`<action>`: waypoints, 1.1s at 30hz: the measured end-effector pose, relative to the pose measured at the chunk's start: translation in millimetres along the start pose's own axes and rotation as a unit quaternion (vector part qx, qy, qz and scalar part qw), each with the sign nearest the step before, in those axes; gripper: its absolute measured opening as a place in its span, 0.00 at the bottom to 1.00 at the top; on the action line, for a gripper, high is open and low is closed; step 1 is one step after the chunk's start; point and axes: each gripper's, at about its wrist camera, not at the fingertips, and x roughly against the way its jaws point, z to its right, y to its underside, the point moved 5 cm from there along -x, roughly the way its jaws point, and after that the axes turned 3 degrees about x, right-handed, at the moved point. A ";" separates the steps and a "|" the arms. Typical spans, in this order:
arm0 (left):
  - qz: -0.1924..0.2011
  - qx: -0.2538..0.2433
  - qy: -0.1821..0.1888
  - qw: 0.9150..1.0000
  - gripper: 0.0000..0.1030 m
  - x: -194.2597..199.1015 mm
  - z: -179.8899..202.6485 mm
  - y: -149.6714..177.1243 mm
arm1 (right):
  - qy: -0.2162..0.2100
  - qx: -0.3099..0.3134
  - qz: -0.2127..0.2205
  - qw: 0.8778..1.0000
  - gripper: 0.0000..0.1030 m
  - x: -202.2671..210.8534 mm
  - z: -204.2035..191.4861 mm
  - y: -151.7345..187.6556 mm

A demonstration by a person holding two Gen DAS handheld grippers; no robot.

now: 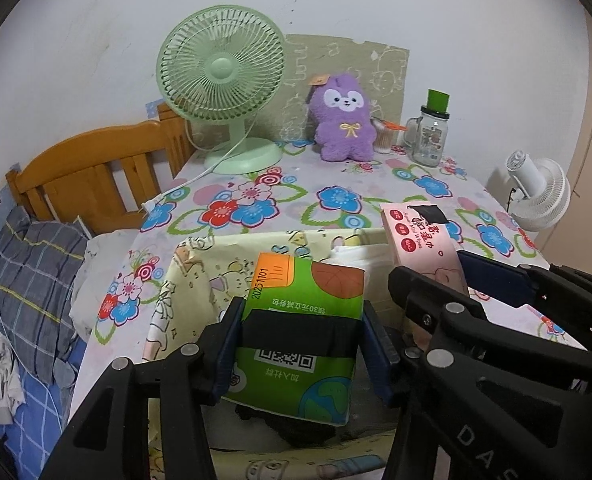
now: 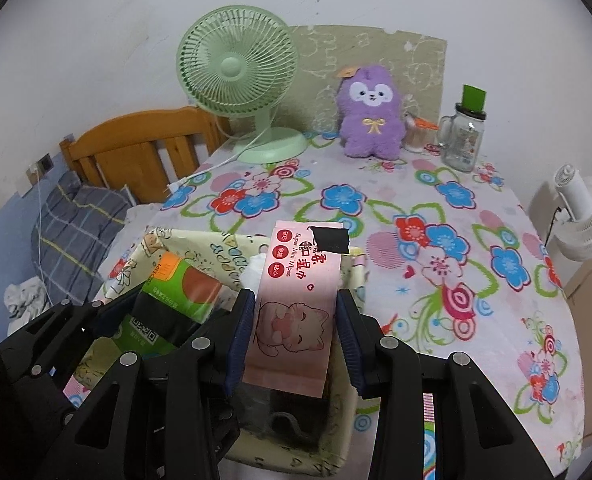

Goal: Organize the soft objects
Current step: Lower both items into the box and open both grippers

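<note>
My left gripper (image 1: pixel 302 320) is shut on a green tissue pack (image 1: pixel 308 280), its blue pads pressing both sides. The pack hangs tilted over a yellow cartoon-print fabric basket (image 1: pixel 200 264) at the near edge of the table. Just to its right, my right gripper (image 2: pixel 295 308) is shut on a pink wet-wipes pack (image 2: pixel 296 280) with a cat drawing, held above the same basket (image 2: pixel 200 244). The green pack (image 2: pixel 176 296) shows at the left of the right wrist view. A purple plush toy (image 1: pixel 346 120) sits upright at the back of the table. Something white (image 1: pixel 352 252) and something dark lie in the basket.
The floral tablecloth (image 1: pixel 336 200) covers the table. At the back stand a green desk fan (image 1: pixel 220 92), with its cord trailing left, and a glass jar (image 1: pixel 430 132) with a green lid. A white fan (image 1: pixel 540 196) stands off the right edge. A wooden headboard (image 1: pixel 92 168) and a plaid pillow (image 1: pixel 32 280) lie to the left.
</note>
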 end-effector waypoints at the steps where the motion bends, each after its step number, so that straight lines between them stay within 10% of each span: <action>1: -0.003 0.002 -0.002 1.000 0.56 -1.9 -2.6 0.9 | -0.001 0.002 -0.002 1.000 0.43 -2.1 -1.7 -0.2; 20: -0.019 0.025 -0.009 0.999 0.79 -13.7 -25.7 5.8 | -0.039 0.017 -0.020 0.999 0.45 -28.4 -23.1 -4.2; 24: -0.016 0.021 -0.010 1.000 0.82 -11.5 -22.2 7.2 | -0.016 0.022 -0.018 0.999 0.71 -29.9 -22.4 -1.5; 33: -0.011 0.009 0.001 1.000 0.86 -4.7 -7.3 8.9 | 0.016 0.024 -0.002 1.000 0.72 -13.4 -7.2 4.2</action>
